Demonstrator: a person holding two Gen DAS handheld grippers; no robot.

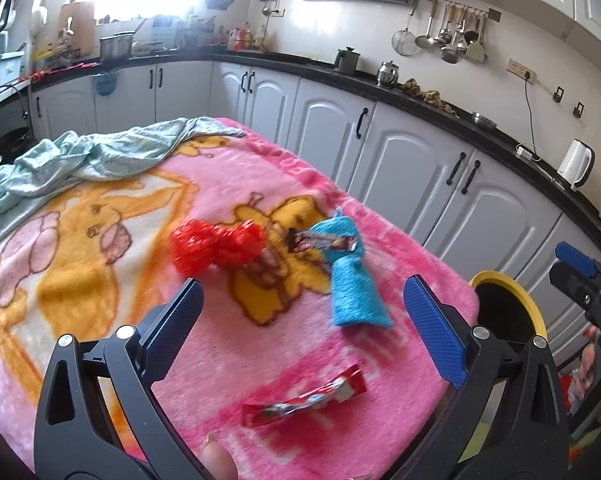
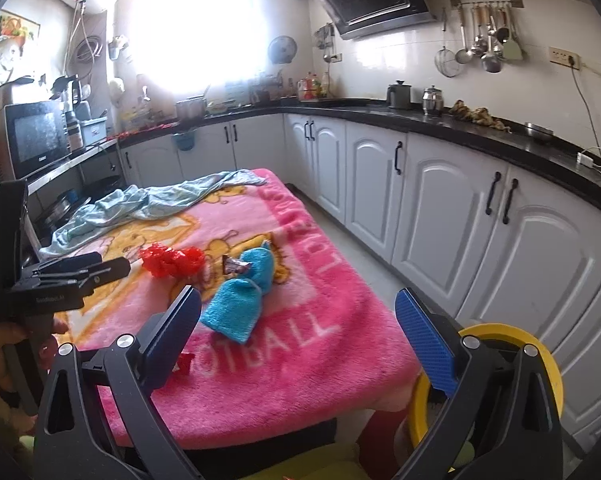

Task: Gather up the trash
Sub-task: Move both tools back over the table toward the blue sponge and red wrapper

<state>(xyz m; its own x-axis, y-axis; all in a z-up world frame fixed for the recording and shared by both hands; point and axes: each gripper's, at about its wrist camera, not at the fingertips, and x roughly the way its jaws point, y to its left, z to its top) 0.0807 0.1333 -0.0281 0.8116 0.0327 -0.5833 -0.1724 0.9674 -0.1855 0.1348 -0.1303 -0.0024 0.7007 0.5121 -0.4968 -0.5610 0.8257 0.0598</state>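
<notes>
Red wrapper [image 1: 304, 400] lies crosswise just ahead between the wide-open left gripper [image 1: 302, 328]; right gripper [image 2: 298, 328], also wide, farther off.

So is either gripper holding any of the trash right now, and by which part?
Nothing is held. The left gripper and right gripper are both open and empty above the pink blanket.

The flat red foil wrapper [image 2: 183, 364] is mostly hidden behind a blue gripper finger [image 2: 178, 330]; its print is blurred.
</notes>
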